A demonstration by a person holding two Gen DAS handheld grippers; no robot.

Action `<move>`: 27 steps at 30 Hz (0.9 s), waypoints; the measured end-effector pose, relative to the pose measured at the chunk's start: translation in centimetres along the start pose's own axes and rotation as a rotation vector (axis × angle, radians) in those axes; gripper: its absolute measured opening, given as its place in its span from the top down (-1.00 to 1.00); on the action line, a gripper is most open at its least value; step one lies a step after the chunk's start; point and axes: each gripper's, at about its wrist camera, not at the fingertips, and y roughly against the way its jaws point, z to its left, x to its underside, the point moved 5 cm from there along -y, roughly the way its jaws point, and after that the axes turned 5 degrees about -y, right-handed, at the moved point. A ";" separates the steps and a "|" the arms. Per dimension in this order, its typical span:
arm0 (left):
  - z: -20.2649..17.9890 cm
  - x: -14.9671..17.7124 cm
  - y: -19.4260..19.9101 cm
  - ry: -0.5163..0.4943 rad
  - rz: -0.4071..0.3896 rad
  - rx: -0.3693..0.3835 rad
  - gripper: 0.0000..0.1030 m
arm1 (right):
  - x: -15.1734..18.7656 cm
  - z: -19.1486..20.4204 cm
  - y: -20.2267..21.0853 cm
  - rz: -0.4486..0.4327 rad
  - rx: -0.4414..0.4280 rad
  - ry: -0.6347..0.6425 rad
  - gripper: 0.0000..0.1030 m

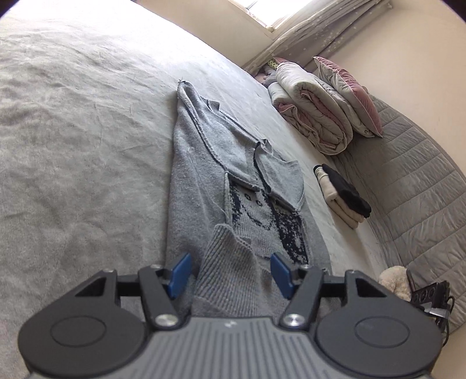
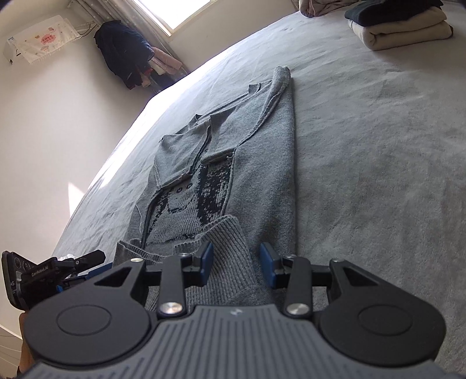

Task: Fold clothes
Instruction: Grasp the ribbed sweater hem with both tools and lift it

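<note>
A grey knit sweater [image 1: 198, 180] with a dark pattern lies flat on the grey bed [image 1: 72, 131], both sleeves folded across its chest. Its ribbed hem [image 1: 233, 262] is bunched up near me. My left gripper [image 1: 230, 274] is open, the hem rising between its blue pads [image 1: 180, 274] with a gap showing beside the cloth. In the right wrist view the same sweater [image 2: 262, 151] runs away from me, and my right gripper [image 2: 236, 262] is open around another stretch of the ribbed hem [image 2: 230, 256]. The left gripper's black body [image 2: 52, 271] shows at the lower left.
A stack of folded cream and black clothes [image 1: 343, 198] [image 2: 402, 26] sits on the bed beyond the sweater. A rolled duvet [image 1: 314, 116] and a pillow [image 1: 349, 96] lean on the quilted headboard [image 1: 422, 189]. Dark clothes [image 2: 125, 52] hang by the wall.
</note>
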 end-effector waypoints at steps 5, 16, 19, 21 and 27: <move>-0.8 0.2 -1.0 -0.077 0.009 -0.014 0.09 | 0.2 0.6 -0.2 -0.010 -0.003 0.035 0.21; 0.7 0.2 -0.7 0.168 0.001 0.108 0.86 | 0.0 1.8 -0.4 -0.105 -0.060 0.122 0.80; 0.8 -0.3 -0.7 0.246 0.011 0.153 0.87 | -0.9 2.3 -0.1 -0.129 -0.096 0.118 0.81; 0.7 -0.8 -0.8 0.253 0.009 0.162 0.87 | -1.4 2.3 -0.1 -0.144 -0.104 0.101 0.81; 1.0 -3.0 -1.0 0.323 -0.055 0.242 0.87 | -3.6 1.7 -0.3 -0.201 -0.118 0.048 0.81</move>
